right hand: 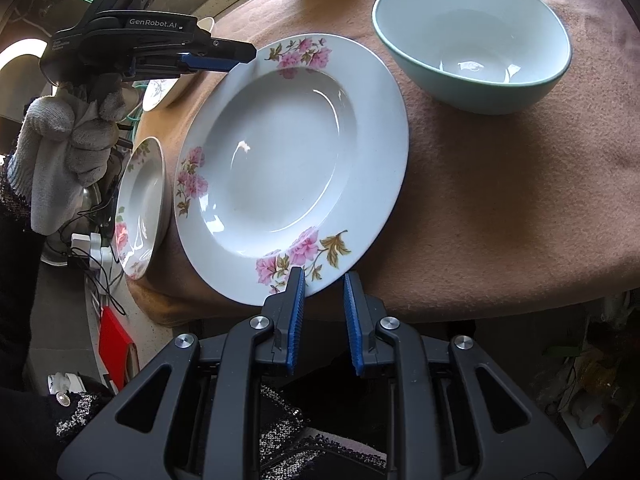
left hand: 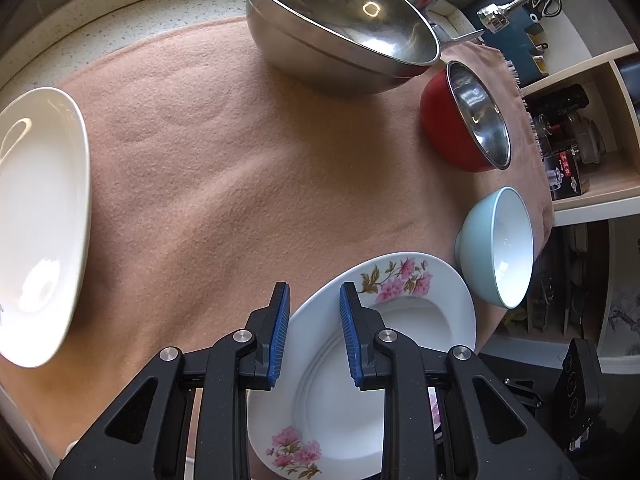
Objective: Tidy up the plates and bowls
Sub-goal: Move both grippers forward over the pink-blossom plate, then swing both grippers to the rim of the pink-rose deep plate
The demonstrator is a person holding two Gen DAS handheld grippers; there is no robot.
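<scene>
A white deep plate with pink flowers (right hand: 288, 168) lies on the pink cloth; it also shows in the left wrist view (left hand: 400, 320). My left gripper (left hand: 314, 308) is open, its fingers on either side of the plate's rim. From the right wrist view the left gripper (right hand: 224, 58) sits at the plate's far left rim. My right gripper (right hand: 324, 280) is open at the plate's near rim, beside it and not closed on it. A light blue bowl (right hand: 472, 40) stands upright behind the plate; it also shows in the left wrist view (left hand: 500, 248).
A large steel bowl (left hand: 340, 20) and a red steel-lined bowl (left hand: 464, 116) stand at the back. A plain white plate (left hand: 40, 220) lies at the left. A second flowered plate (right hand: 140, 208) sits left of the cloth edge. Shelves (left hand: 592, 128) stand to the right.
</scene>
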